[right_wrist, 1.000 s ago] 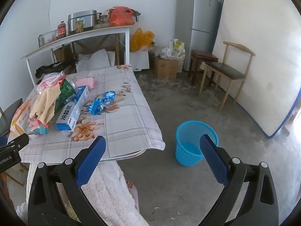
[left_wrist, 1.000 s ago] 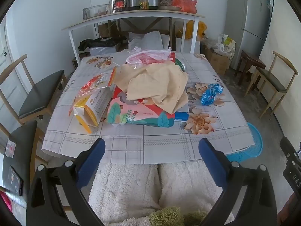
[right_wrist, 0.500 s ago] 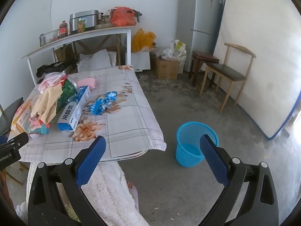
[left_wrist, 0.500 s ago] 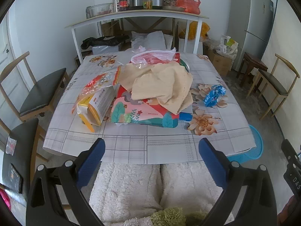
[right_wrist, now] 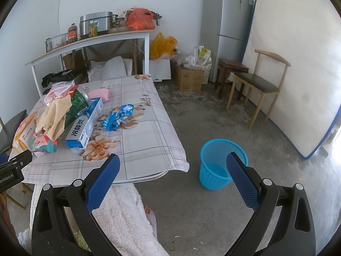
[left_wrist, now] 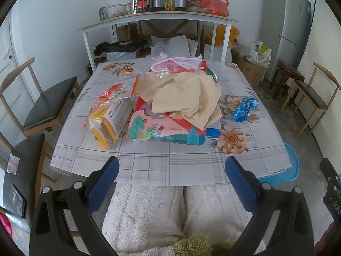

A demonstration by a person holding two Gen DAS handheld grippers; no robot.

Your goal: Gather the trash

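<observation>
Cluttered table (left_wrist: 149, 166), hand-held grippers (left_wrist: 170, 170) agape

Left tongs (left_wrist: 170, 170) spread wide, empty; right tongs (right_wrist: 173, 167) likewise wide, empty, both held level

White walls, grey concrete floor (right_wrist: 213, 213), silver fridge (right_wrist: 227, 27), wooden chair (right_wrist: 255, 85), mattress (right_wrist: 298, 68) leaning on wall.

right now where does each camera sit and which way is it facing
Left wrist: on the left gripper, low at the table's near edge, facing the trash pile; open fingers and fleecy legs show.
Right wrist: on the right gripper, facing right toward the blue basket on the floor; open fingers and legs show.
Shared: table, blue wrapper, basket, fridge.
</observation>
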